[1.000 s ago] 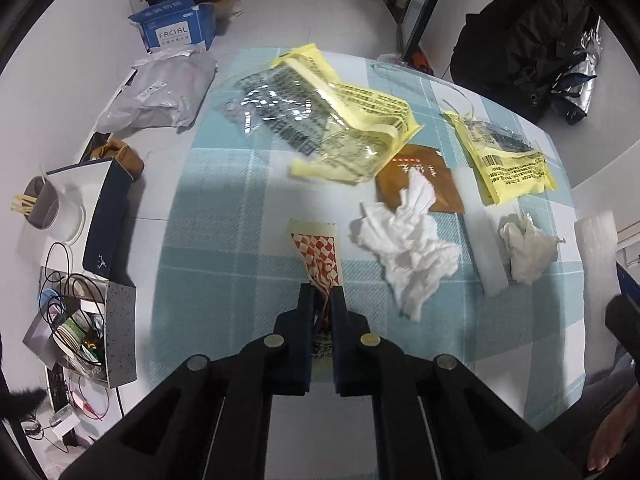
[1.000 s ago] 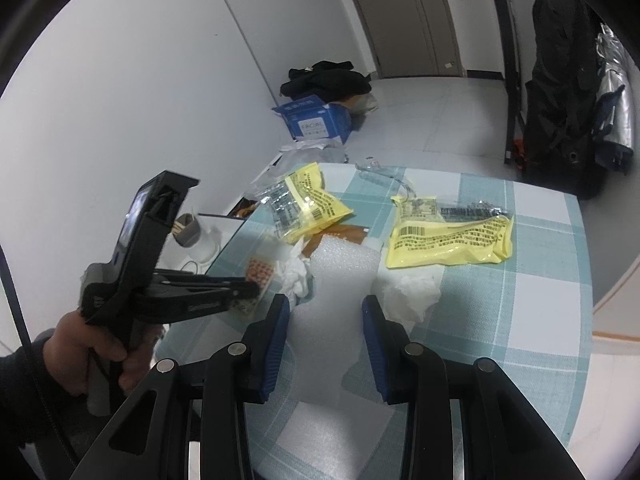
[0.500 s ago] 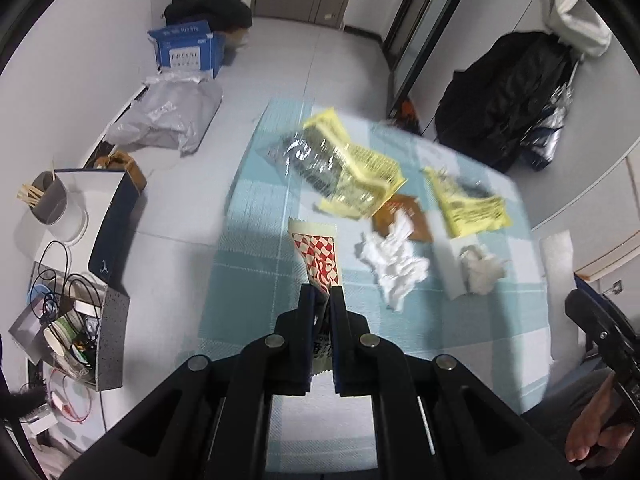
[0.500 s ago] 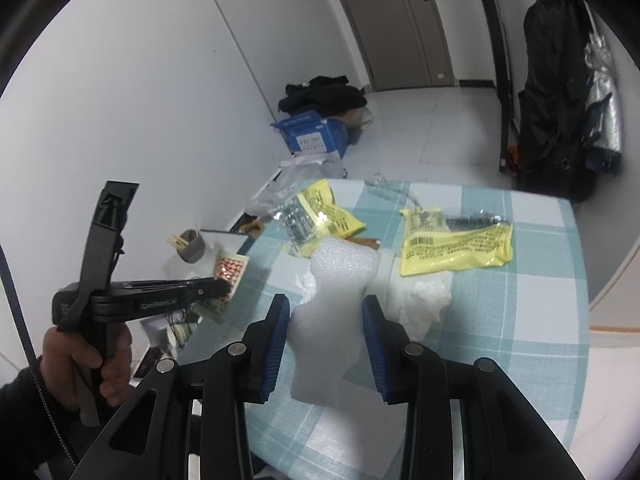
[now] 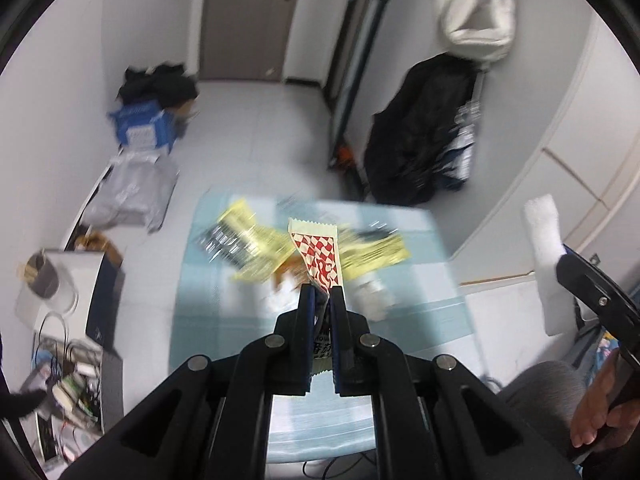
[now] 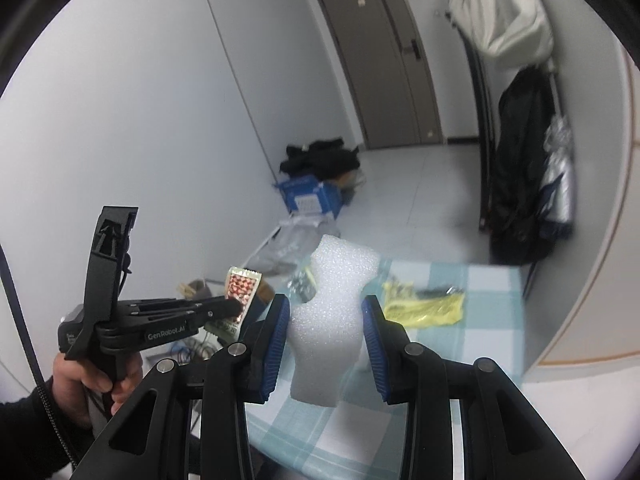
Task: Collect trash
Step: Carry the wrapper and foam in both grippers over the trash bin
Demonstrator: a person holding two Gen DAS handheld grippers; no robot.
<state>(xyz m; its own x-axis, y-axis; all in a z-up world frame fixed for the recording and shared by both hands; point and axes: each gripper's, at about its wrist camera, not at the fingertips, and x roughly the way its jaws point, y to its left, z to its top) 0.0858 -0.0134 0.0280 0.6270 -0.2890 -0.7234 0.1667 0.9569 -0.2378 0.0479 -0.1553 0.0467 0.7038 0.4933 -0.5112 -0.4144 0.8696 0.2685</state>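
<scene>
Both pieces are lifted well above the worktop (image 5: 208,320): the left gripper (image 5: 321,300) pinches the checked wrapper (image 5: 318,252) upright, the right gripper (image 6: 324,322) apparently clamps the foam (image 6: 334,312) upright, no bin in view.

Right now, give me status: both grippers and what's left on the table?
Left gripper shut on checkered wrapper, lifted. Right gripper shut on foam piece, lifted. Yellow bags and tissue on table. Nothing blocking.

Home room, door (image 6: 386,60), hanging coats (image 6: 520,168), checked tablecloth (image 5: 208,320)
</scene>
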